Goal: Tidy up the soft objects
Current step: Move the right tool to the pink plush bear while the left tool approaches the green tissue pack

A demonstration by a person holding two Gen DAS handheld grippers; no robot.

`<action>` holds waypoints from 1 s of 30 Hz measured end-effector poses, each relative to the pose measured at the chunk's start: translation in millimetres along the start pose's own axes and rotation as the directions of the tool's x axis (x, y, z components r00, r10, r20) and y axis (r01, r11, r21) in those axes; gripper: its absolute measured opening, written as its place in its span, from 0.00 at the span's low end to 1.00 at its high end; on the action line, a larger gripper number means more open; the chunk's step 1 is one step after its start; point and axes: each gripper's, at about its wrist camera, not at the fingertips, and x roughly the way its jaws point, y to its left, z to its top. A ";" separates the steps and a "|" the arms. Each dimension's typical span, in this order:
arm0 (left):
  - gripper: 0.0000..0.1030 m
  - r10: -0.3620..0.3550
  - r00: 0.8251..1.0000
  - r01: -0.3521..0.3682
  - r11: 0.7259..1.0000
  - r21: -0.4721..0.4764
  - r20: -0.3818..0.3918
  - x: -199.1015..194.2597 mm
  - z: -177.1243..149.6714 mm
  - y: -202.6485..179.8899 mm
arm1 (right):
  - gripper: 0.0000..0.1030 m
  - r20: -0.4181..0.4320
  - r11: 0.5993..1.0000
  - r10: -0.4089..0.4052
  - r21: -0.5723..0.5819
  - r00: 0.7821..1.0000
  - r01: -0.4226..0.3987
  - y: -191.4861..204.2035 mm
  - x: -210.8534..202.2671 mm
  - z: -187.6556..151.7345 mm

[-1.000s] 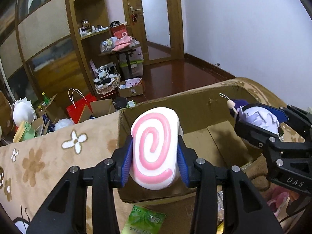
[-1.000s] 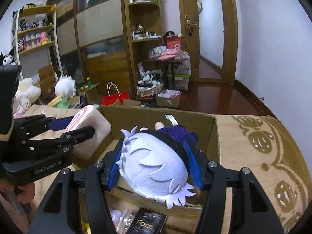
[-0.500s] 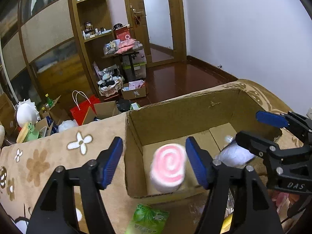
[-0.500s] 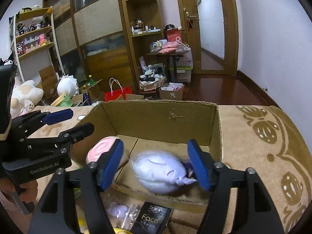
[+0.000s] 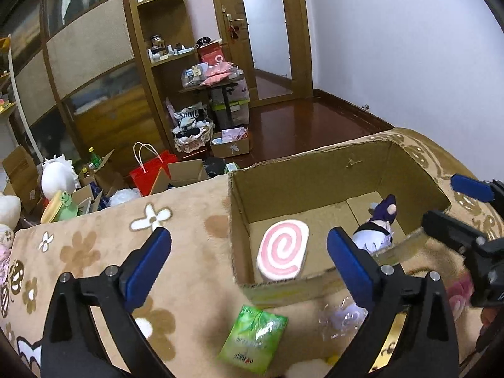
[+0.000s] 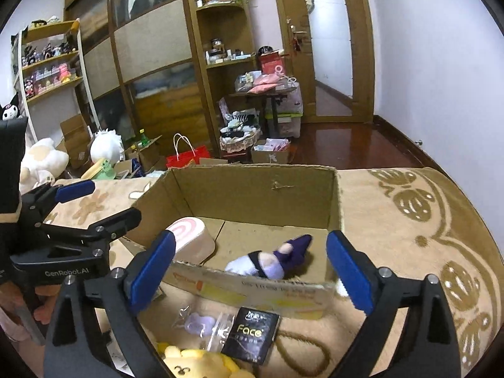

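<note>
Brown corrugated cardboard forms the open-topped box (image 5: 318, 186) that sits on a plush beige blanket (image 5: 104, 245) printed with flowers and darker tan scrolls. Inside it, at about seven o'clock on the box floor in the left wrist view, lies the soft white cylinder cushion with a pink spiral face (image 5: 283, 249), smooth and rounded, its spiral turned upward and its side near the left wall. At about four o'clock on the same floor rests the small plush doll with white hair and a dark purple outfit (image 6: 271, 260), lying on its side, fuzzy and slack, well apart from the cushion. The left gripper (image 5: 249, 263) hangs over the near rim with its blue-padded black fingers spread wide and nothing between them. The right gripper (image 6: 250, 266) is likewise spread wide and empty above the near wall, the doll visible between its pads. In front of the box, at six o'clock, lie a glossy green foil packet (image 5: 253, 341), a black sachet printed "Face" (image 6: 252, 334), a clear crinkled bag holding a lilac piece (image 6: 201, 324) and a yellow plush toy (image 6: 201, 362).
</note>
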 end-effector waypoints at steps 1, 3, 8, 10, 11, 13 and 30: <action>0.97 -0.002 1.000 0.002 1.000 -0.003 -0.006 -3.8 -1.4 1.6 | 0.98 0.003 1.000 -0.008 0.002 1.000 0.008 -1.5 -5.4 0.0; 0.97 -0.007 1.000 0.006 1.000 -0.010 -0.022 -10.5 -6.2 2.4 | 0.99 0.009 1.000 -0.026 0.004 1.000 0.026 -2.6 -15.3 -1.3; 0.97 0.001 0.997 -0.003 1.000 -0.023 -0.071 -23.2 -16.6 6.4 | 1.00 0.025 0.998 -0.051 0.034 0.998 0.051 -6.7 -40.4 -3.4; 0.97 0.006 0.996 -0.008 1.000 -0.027 -0.092 -27.6 -20.3 8.5 | 1.00 0.024 0.997 -0.061 0.054 0.998 0.060 -7.3 -49.0 -5.4; 0.97 0.013 0.994 -0.016 0.999 -0.028 -0.109 -29.3 -21.7 9.6 | 1.00 0.021 0.996 -0.065 0.065 0.998 0.064 -9.2 -53.6 -7.1; 0.97 0.026 0.989 -0.031 0.999 -0.031 -0.143 -30.8 -24.8 11.8 | 1.00 0.012 0.995 -0.072 0.076 0.997 0.071 -10.4 -58.8 -10.2; 0.97 0.015 0.945 -0.033 0.998 -0.050 -0.327 4.9 -46.0 13.5 | 1.00 -0.239 0.951 -0.162 0.222 0.957 0.216 -35.7 -42.3 -55.2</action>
